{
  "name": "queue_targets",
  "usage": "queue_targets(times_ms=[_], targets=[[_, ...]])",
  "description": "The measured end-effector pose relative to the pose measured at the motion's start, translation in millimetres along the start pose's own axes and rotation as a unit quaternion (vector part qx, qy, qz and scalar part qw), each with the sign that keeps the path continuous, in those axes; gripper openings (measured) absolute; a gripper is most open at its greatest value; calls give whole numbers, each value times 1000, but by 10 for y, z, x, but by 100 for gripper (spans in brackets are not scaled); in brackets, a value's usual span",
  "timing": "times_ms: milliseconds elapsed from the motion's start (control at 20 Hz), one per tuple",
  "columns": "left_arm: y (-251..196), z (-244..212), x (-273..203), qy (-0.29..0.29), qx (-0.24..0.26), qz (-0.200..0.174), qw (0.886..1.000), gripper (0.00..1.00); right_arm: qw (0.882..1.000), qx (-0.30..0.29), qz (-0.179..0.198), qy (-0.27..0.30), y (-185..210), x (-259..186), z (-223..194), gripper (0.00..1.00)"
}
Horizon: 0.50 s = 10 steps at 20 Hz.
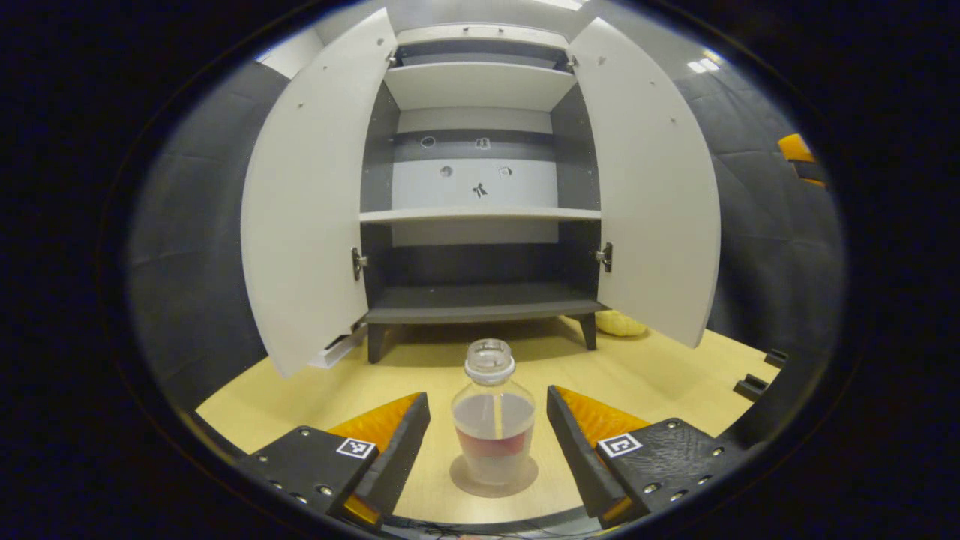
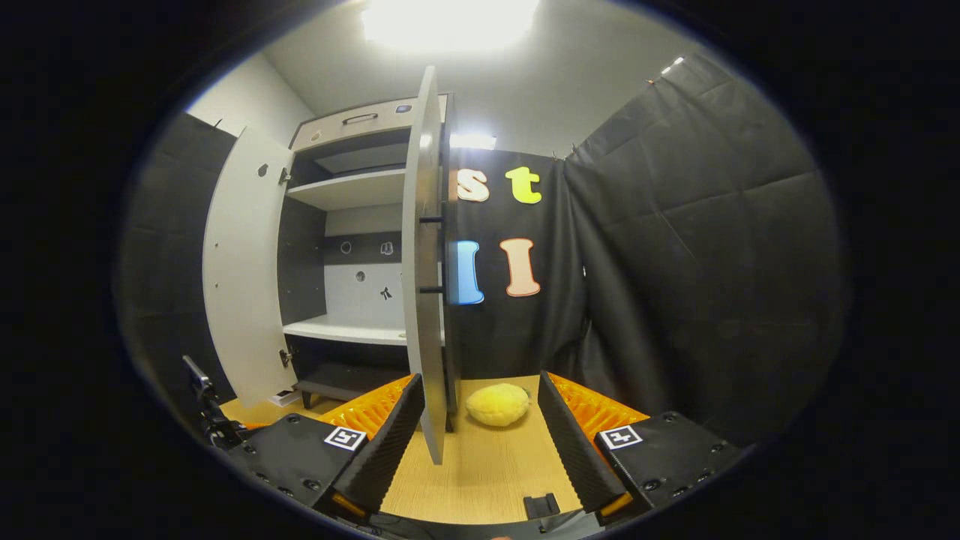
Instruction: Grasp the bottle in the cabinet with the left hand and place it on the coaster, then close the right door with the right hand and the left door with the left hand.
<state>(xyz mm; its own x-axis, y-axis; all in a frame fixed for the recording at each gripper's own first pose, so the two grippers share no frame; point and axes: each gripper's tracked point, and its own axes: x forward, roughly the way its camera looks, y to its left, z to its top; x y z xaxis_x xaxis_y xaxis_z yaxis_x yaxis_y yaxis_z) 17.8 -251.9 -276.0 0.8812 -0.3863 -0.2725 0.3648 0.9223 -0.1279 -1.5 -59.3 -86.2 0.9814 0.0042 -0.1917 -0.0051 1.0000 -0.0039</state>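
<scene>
A clear bottle (image 1: 493,431) with a little reddish liquid stands upright on a round coaster (image 1: 493,480) on the wooden table. My left gripper (image 1: 488,450) is open, its fingers (image 1: 401,442) either side of the bottle without touching it. Behind stands the cabinet (image 1: 480,217) with its left door (image 1: 304,202) and right door (image 1: 649,187) swung wide, shelves bare. In the right gripper view, my right gripper (image 2: 474,442) is open just in front of the right door (image 2: 427,262), seen edge-on, with its dark handle (image 2: 439,255) facing right. The left door (image 2: 240,270) stands open beyond.
A yellow lumpy object (image 2: 497,404) lies on the table (image 2: 480,480) by the cabinet's right foot; the same yellow object (image 1: 621,324) appears in the left gripper view. Black cloth walls (image 2: 697,270) close in behind and to the right. Small dark brackets (image 1: 752,387) sit at the table's right edge.
</scene>
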Motion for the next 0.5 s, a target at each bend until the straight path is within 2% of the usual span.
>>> queue_targets(times_ms=[150,200,250,500], targets=[[139,339,-198,-17,4,19,1000,91,1000,6,-7,-11,-83,152,114,94],[186,425,-273,-22,3,25,999,95,1000,10,-8,-15,-100,204,151,94],[243,520,-339,-26,2,30,999,91,1000,12,-10,-20,-118,262,209,94],[657,965,-603,-48,9,68,996,91,999,14,-30,-43,-217,598,506,96]])
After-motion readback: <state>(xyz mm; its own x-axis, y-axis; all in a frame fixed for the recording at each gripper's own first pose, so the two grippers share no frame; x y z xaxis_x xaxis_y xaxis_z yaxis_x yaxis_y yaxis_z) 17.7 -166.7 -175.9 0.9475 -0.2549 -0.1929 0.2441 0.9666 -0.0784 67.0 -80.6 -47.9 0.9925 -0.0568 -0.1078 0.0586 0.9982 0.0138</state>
